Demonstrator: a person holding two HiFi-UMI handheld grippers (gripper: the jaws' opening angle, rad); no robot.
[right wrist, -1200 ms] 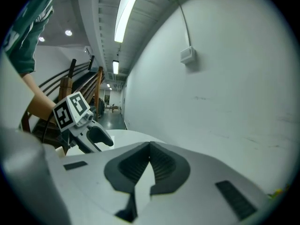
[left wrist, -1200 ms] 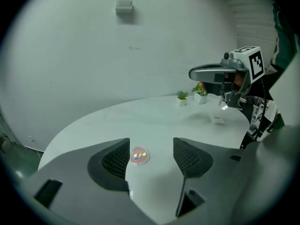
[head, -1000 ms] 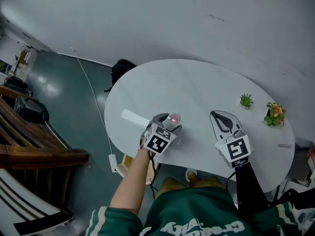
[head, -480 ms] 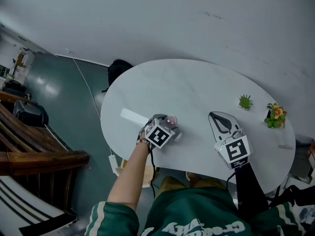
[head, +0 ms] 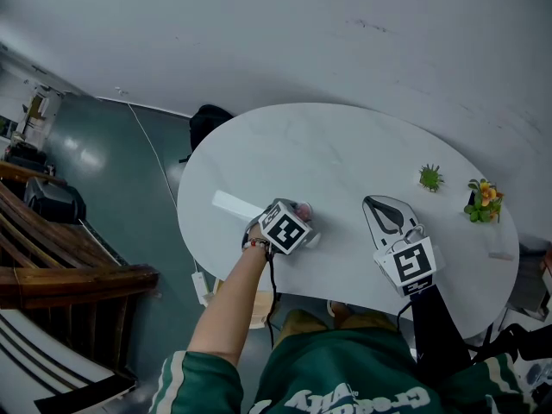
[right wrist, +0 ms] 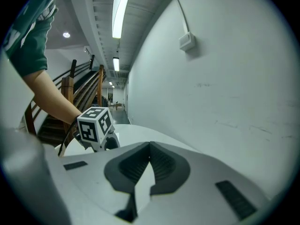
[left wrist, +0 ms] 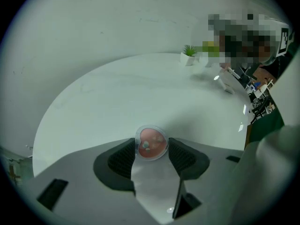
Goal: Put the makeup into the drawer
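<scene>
Makeup compact point(left wrist: 151, 143), round, clear-rimmed, pink inside, lower centre: left gripper point(left wrist: 152, 143) jaws just closing in, pads clamping its sides

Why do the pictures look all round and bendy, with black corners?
Left gripper view: the wide lens bends the table and darkens the corners. Right gripper view: same dark corners, plus a glaring ceiling light. Head view: milder bending, no dark corners.

White table point(head: 328, 145) (compact point(left wrist: 151, 143), green plant point(head: 430, 177))
</scene>
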